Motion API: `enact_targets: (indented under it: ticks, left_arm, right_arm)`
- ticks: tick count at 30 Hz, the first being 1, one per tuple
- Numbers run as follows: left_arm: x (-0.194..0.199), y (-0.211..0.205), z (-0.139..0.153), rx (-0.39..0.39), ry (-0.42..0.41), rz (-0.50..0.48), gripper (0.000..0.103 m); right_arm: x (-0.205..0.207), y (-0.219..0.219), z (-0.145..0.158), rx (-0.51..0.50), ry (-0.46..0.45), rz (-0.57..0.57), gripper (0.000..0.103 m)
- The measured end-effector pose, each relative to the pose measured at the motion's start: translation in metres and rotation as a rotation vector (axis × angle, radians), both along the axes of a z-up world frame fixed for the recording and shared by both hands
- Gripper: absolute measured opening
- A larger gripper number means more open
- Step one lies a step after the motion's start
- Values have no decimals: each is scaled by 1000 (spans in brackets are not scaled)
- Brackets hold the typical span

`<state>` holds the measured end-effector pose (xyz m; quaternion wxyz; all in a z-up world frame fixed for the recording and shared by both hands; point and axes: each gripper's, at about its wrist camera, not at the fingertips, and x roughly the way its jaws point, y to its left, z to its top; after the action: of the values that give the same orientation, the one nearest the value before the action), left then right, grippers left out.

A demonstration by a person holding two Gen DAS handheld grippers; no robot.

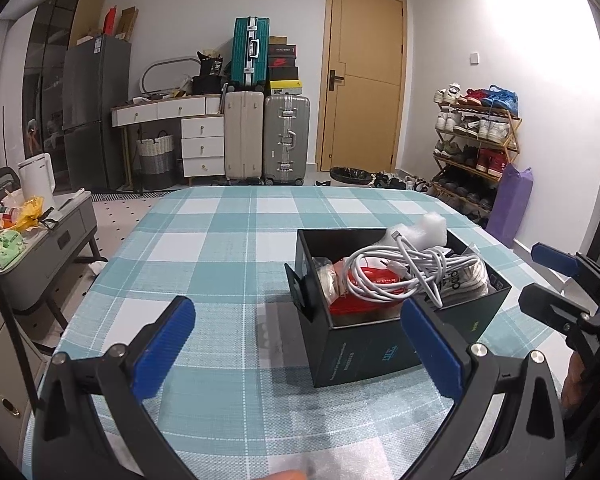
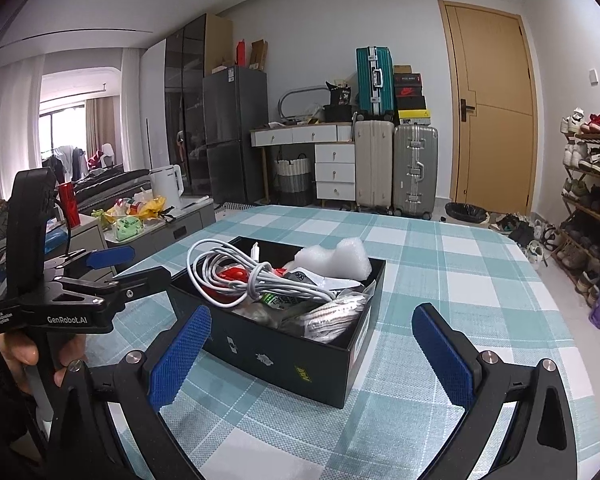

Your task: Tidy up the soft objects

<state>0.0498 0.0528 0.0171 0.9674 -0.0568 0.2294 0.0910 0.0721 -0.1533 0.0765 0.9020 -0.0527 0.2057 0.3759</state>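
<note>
From your left wrist: your left claw (image 1: 298,344) stands spread wide with nothing between its ribbed blue pads, low over a table (image 1: 204,248) covered in a teal-and-white checked woven cloth. Ahead and to the right sits a black cardboard box (image 1: 364,354), square-cornered and open-topped, one flap hanging at its left side. Inside lie a tangled white cable (image 1: 400,270), something glossy red (image 1: 354,304), a lump of white foam (image 1: 430,228) at the far corner and a crinkled clear packet with print (image 1: 466,280). Your right claw (image 1: 540,276) shows at the right edge, also parted.

From your right wrist: your right claw (image 2: 312,346) is released and empty, its dotted blue pads either side of the box (image 2: 284,354), which rests on the table (image 2: 440,264). The cable (image 2: 236,272) loops over the heap, the foam (image 2: 334,260) at the back, silvery plastic packets (image 2: 332,314) toward the near right wall. Your left claw (image 2: 130,264) hangs apart just beside the box's left corner.
</note>
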Motion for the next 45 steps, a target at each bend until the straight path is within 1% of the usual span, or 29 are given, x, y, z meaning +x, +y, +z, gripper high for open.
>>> enact_targets:
  ticks: [6, 45]
  left_arm:
    - [1, -1, 2, 5, -2, -2, 103]
    - [0, -6, 4, 16, -10, -11, 103]
  right_arm:
    - [-4, -1, 2, 9, -20, 3, 102]
    - [-3, -2, 2, 12, -21, 2, 102]
